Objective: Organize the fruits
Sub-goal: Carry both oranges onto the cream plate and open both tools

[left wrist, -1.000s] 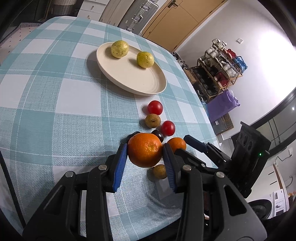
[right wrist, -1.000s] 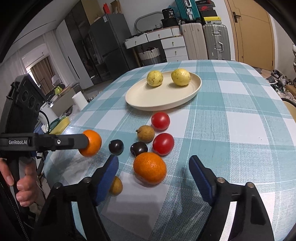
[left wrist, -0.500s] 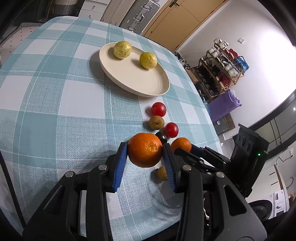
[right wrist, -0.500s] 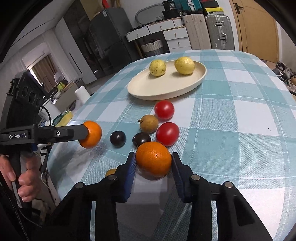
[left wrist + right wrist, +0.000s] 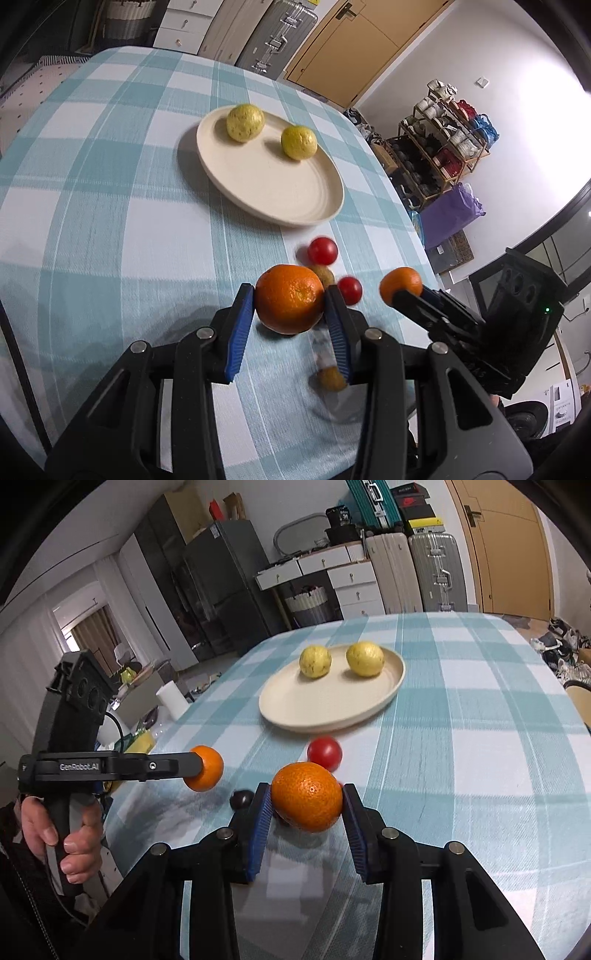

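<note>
Now cream plate (image 5: 310, 206) holding two yellow fruits (image 5: 245, 122), each gripper (image 5: 290, 325) (image 5: 306, 812) clamping an orange (image 5: 290, 302) (image 5: 306, 801)

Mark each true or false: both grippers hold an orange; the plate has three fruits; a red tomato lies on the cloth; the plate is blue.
1. Left gripper and right gripper each clamp a round orange fruit. True.
2. The round cream plate holds three fruits. False: two yellow-green fruits.
3. A red tomato lies on the checked tablecloth. True.
4. The plate is blue. False: cream.
</note>
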### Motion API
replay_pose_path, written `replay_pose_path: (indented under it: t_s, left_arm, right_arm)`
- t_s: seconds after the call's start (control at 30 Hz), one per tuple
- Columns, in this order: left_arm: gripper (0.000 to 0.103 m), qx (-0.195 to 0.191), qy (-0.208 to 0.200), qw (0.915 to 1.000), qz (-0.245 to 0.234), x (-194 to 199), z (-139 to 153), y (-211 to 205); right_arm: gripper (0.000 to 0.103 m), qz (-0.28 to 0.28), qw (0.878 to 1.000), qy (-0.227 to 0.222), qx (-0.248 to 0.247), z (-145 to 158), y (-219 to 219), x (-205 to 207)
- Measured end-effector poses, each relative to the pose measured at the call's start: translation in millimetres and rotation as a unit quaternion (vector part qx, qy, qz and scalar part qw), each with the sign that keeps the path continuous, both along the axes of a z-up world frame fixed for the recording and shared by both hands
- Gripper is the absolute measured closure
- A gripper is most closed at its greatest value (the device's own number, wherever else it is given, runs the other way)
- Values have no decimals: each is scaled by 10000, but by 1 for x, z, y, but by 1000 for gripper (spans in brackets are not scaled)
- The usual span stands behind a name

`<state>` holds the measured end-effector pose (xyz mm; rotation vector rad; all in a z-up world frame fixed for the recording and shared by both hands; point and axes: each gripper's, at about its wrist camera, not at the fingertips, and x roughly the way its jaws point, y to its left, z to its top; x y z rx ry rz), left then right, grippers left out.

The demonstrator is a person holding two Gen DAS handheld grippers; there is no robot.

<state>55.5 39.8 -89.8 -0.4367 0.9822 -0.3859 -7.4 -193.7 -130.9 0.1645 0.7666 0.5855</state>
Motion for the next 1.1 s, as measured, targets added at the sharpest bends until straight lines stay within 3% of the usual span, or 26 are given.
replay_pose_path:
  t_s: [0.57, 1.1]
  left_arm:
    - [67, 134, -144, 9996, 209, 76, 14, 17]
    - [67, 323, -95, 9986, 397, 152, 8, 29]
  right_arm:
    - [64, 198, 9991, -335, 156, 35, 19, 68]
    - [64, 285, 9991, -301, 107, 44, 53, 149]
